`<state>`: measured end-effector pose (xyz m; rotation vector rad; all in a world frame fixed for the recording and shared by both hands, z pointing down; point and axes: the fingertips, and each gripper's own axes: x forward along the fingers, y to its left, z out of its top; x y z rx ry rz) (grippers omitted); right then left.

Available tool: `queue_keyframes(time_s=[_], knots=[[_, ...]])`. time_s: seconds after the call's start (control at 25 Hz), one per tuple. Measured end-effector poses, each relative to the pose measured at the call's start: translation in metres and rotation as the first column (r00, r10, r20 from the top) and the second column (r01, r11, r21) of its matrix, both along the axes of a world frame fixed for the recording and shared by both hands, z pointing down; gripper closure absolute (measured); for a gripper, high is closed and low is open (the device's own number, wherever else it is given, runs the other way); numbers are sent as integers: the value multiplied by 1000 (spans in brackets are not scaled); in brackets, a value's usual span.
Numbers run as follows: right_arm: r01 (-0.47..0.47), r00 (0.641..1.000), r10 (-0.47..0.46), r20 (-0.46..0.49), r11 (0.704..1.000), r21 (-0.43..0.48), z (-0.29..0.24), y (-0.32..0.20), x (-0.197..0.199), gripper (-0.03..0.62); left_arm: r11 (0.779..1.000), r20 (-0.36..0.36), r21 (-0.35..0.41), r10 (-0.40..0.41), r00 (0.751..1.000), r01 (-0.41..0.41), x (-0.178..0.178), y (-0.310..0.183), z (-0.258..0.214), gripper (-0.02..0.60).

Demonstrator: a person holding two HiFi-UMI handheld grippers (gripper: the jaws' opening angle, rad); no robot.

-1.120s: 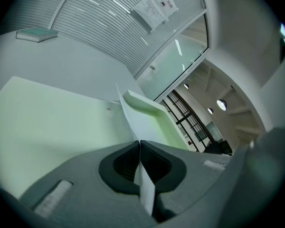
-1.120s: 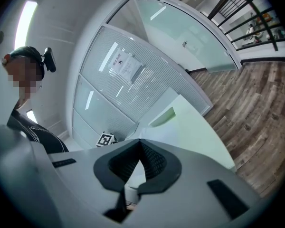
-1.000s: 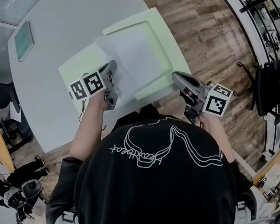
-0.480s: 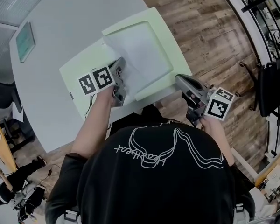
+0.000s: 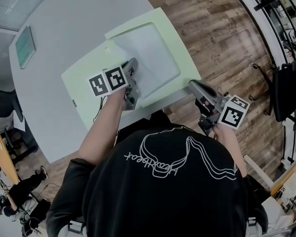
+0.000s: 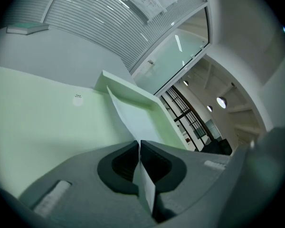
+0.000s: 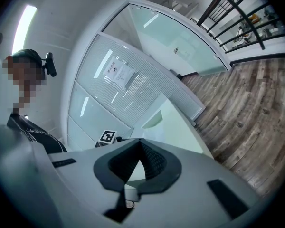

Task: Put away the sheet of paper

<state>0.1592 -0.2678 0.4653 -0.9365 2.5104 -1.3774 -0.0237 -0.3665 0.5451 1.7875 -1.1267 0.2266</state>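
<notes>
A white sheet of paper (image 5: 150, 51) lies over the raised right half of an open pale green folder case (image 5: 84, 75) on the grey table. My left gripper (image 5: 133, 64) is at the sheet's near left edge, shut on it. In the left gripper view the paper (image 6: 132, 120) runs out from between the closed jaws of the left gripper (image 6: 138, 145) toward the case's green wall (image 6: 128, 87). My right gripper (image 5: 192, 85) hovers off the table's right corner, apart from the case. Its jaws (image 7: 141, 146) meet at the tips with nothing between them.
A small teal-framed plate (image 5: 25, 42) lies at the table's far left. Wooden floor (image 5: 222, 38) runs along the right, with a black chair (image 5: 286, 90) and shelving beyond. A thin cable (image 5: 96, 113) hangs at the table's near edge. Glass partitions stand behind the table.
My left gripper has moved right and away from me with the paper's edge, drawing the sheet farther over the case's right half. The right gripper has hardly shifted.
</notes>
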Motion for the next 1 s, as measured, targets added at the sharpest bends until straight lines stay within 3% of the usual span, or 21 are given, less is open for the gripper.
queue_keyframes(time_s=[0.32, 0.48, 0.68, 1.0], knots=[[-23, 1000, 23, 20, 1000, -6, 2, 7, 5, 585, 998, 114, 3, 64, 991, -65, 9, 3, 5, 547], [-16, 1000, 16, 20, 1000, -11, 5, 10, 3, 585, 992, 195, -11, 124, 973, -125, 7, 12, 11, 409], [-6, 1000, 6, 13, 1000, -6, 4, 8, 1, 585, 994, 325, 45, 84, 942, -104, -4, 9, 11, 314], [76, 997, -75, -24, 995, 66, -18, 10, -18, 585, 995, 249, 77, 48, 967, -69, -26, 18, -15, 295]])
